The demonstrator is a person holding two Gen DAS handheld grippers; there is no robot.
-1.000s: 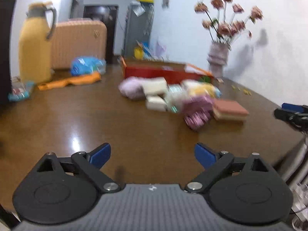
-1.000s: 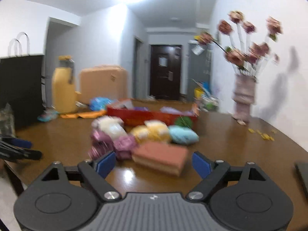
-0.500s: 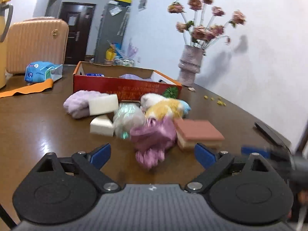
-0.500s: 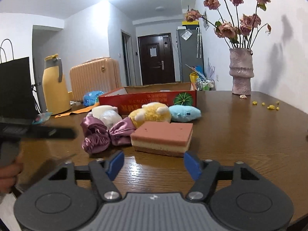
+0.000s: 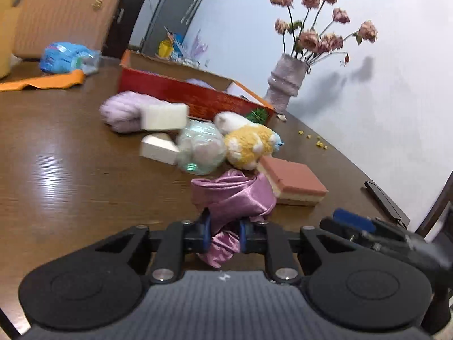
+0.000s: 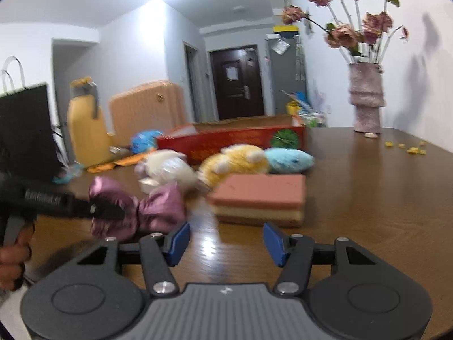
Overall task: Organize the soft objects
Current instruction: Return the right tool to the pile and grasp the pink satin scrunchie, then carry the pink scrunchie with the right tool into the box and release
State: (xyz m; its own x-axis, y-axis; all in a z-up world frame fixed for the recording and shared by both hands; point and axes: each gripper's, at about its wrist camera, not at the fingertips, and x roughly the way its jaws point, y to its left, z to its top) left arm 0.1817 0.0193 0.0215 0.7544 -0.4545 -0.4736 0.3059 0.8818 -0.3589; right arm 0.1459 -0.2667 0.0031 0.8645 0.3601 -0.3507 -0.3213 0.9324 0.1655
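My left gripper [image 5: 224, 231] is closing, and its blue pads pinch a purple satin bow [image 5: 235, 195] at the near end of a pile of soft things on the brown table [image 5: 70, 170]. The right wrist view shows the same bow [image 6: 158, 206] with the left gripper [image 6: 107, 212] on its left side. Behind it lie a pink and tan sponge [image 6: 260, 195], a yellow plush [image 6: 235, 161], a light blue plush [image 6: 288, 160] and an open red box [image 6: 232, 138]. My right gripper [image 6: 226, 240] is closing slowly in front of the sponge, nothing between its pads.
White foam blocks [image 5: 164, 116], a lilac fuzzy bundle [image 5: 121, 110] and a clear bagged ball [image 5: 201, 150] lie left of the plush. A vase of dried roses [image 6: 365, 99] stands far right, a dark phone [image 5: 385, 201] near the right edge. Yellow jug [image 6: 85, 124] and black bag [image 6: 25, 130] stand left.
The left gripper moved in on the pile and went from wide open to pinching the purple bow. The right gripper narrowed and dropped closer to the sponge.
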